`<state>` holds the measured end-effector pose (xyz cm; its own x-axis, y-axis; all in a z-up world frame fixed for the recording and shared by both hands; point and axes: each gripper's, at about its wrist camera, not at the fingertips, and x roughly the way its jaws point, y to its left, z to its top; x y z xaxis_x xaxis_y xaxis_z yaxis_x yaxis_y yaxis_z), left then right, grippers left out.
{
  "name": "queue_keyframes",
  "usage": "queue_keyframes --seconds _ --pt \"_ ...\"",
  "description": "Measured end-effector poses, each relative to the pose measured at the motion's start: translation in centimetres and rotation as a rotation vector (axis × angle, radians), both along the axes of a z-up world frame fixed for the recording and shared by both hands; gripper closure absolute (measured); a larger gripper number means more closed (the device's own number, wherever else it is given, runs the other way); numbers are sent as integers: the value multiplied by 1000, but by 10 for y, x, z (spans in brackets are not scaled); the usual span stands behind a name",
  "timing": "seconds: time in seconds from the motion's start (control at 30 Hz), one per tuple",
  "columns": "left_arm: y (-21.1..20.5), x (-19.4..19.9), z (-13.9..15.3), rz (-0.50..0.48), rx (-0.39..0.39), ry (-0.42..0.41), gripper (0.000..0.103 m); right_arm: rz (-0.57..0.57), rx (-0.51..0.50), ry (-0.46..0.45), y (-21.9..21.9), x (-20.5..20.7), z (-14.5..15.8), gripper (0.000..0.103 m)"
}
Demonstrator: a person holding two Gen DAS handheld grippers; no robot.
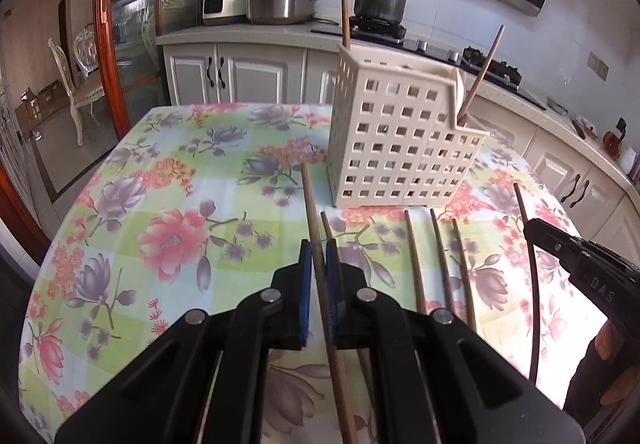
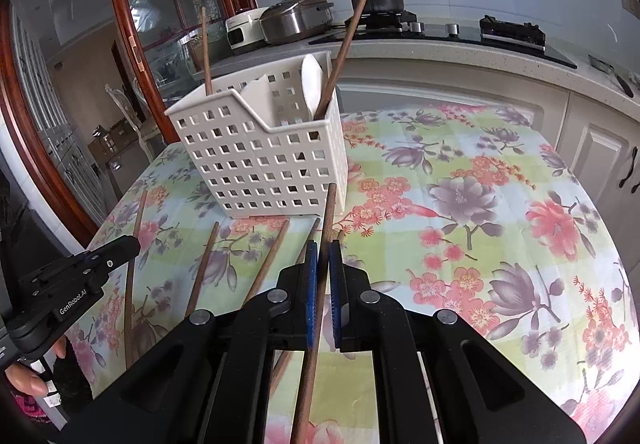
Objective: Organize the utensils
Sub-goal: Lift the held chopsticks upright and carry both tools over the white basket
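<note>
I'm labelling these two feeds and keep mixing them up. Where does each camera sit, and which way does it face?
Left wrist view: on the left gripper, looking down its fingers across the floral table to the white basket; shut on a chopstick; the right gripper shows at the right edge.
Right wrist view: on the right gripper, facing the same basket; shut on a chopstick; the left gripper and fingers show lower left.
Shared: basket, table, loose chopsticks, stove pot.
</note>
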<state>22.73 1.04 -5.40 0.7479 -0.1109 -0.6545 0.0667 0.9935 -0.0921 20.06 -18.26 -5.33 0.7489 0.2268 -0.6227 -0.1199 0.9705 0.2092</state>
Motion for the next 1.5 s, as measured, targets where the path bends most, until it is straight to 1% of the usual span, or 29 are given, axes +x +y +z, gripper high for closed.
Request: queue_keyframes --seconds 0.2,0.43,0.67,1.03,1.5 --pt "-1 -18 19 6 4 -47 96 12 -7 -56 1 -16 18 96" --pt "-4 -43 43 8 21 -123 96 13 -6 -113 -2 -35 38 96" --pt "-4 -66 66 6 22 -188 96 16 -5 -162 -4 -53 55 97" --pt "-12 -90 83 -12 30 -246 97 22 -18 -237 -2 -77 79 97" --pt "-17 -99 101 -13 39 -305 97 22 -31 -308 -1 -89 99 97"
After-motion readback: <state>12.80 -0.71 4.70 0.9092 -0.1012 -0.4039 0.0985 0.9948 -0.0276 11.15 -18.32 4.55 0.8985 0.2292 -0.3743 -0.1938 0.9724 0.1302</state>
